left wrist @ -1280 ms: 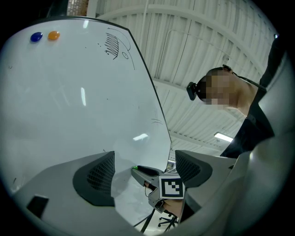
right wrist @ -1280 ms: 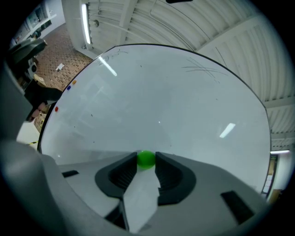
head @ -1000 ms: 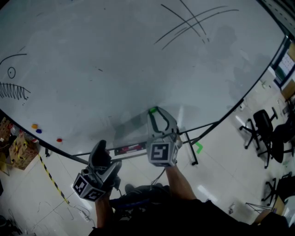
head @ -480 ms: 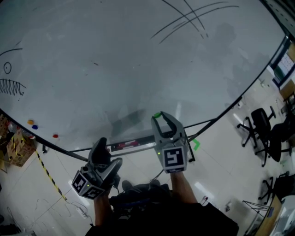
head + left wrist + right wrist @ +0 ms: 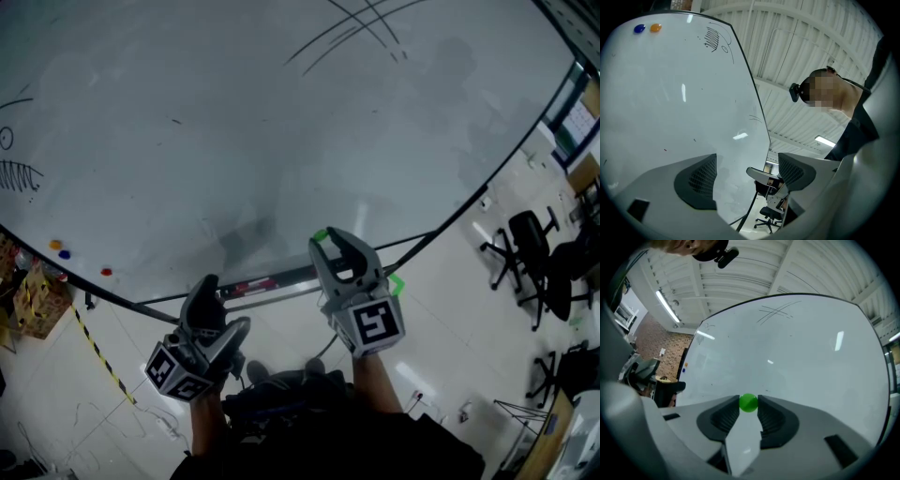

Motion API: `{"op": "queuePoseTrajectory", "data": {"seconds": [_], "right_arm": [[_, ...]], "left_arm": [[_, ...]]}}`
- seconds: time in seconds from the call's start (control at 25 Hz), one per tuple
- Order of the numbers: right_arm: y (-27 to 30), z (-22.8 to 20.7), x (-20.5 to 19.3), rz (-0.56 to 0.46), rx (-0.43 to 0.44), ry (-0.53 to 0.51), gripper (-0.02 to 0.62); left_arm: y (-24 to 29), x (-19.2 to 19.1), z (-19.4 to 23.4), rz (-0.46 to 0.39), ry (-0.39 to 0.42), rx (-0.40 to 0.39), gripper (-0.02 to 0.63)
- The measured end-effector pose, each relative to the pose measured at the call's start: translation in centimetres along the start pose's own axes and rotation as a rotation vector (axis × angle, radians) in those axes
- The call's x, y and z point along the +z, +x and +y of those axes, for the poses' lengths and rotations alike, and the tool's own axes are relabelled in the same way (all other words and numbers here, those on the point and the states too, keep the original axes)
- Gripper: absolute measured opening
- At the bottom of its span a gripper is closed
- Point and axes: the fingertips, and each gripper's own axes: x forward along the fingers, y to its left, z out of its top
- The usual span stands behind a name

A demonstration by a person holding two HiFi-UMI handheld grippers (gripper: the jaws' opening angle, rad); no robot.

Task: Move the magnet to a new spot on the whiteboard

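My right gripper [image 5: 322, 237] is shut on a small green magnet [image 5: 748, 402], pinched at its fingertips. In the head view the green magnet [image 5: 321, 234] sits just off the lower part of the whiteboard [image 5: 234, 141]; whether it touches the board I cannot tell. My left gripper [image 5: 208, 286] hangs lower left, below the board's bottom edge, with its jaws standing open and nothing between them [image 5: 747, 171]. The whiteboard [image 5: 787, 352] fills most of the right gripper view.
Orange [image 5: 55, 245], blue [image 5: 65, 253] and red [image 5: 106, 272] magnets cling to the board's lower left. Marker scribbles [image 5: 19, 176] sit at the left and crossed lines [image 5: 347, 33] at the top. Black office chairs [image 5: 525, 248] stand on the right. Yellow-black floor tape [image 5: 98, 356] runs lower left.
My right gripper has drawn back and down, away from the board, with the green magnet held in it. The left gripper has barely moved.
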Motion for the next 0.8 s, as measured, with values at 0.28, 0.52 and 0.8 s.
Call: {"op": "queuePoseTrajectory", "data": {"seconds": [0.28,0.52,0.8], "right_arm": [[-1.4,1.1,0.5,-0.025,0.112,0.073,0.150],[-2.6,1.2,1.4,-0.065,0.134,0.091,0.150],[-3.9,1.3,1.8,-0.076,0.166,0.089,0.152]], "left_arm": [[-0.2,-0.6,-0.5,0.008,-0.014,0.007,0.407],[0.4,-1.1,-1.4,0.019,-0.018,0.000,0.407],[1.3,-1.9,-2.5,0.039,-0.002,-0.012,0.407]]}}
